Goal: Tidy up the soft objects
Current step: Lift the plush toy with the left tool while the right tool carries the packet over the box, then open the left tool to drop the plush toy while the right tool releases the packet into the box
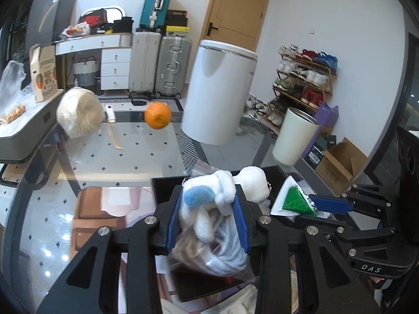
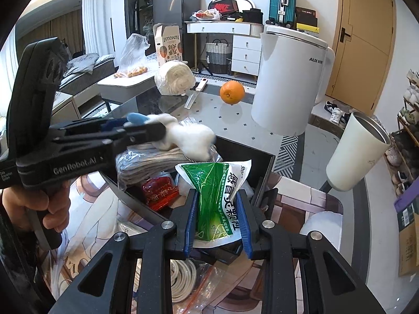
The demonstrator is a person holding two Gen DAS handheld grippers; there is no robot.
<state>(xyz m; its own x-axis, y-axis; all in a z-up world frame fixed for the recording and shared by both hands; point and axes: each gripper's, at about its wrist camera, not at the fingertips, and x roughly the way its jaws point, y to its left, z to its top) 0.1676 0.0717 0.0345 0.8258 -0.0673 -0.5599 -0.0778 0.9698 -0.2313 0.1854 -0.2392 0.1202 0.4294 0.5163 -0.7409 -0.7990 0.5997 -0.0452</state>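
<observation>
**Both claws loaded over the black bin**

Glass counter [image 1: 110, 157] in a cluttered living room, with a black bin [image 2: 262, 167] at its near edge.

The white plush toy [image 1: 209, 204], with a blue patch, is clamped in the left claw [image 1: 209, 222] just above the bin's contents. It looks light and very squashy; the blue pads bite into its middle, which seems the safest hold, since limbs would stretch. Its long axis runs roughly away from the camera, head end towards the counter's far edge.

The green-and-white soft packet [image 2: 218, 196] is pinched in the right claw [image 2: 218, 217], upright, printed end up, long axis along the fingers. Probably light, pliable and a little slick, so a mid-body squeeze suits it.

Beyond stand an orange [image 1: 158, 115], a kettle [image 2: 288, 83], a knife [image 2: 195, 93], a towel roll [image 1: 80, 112] and a tumbler [image 2: 356, 149].
</observation>
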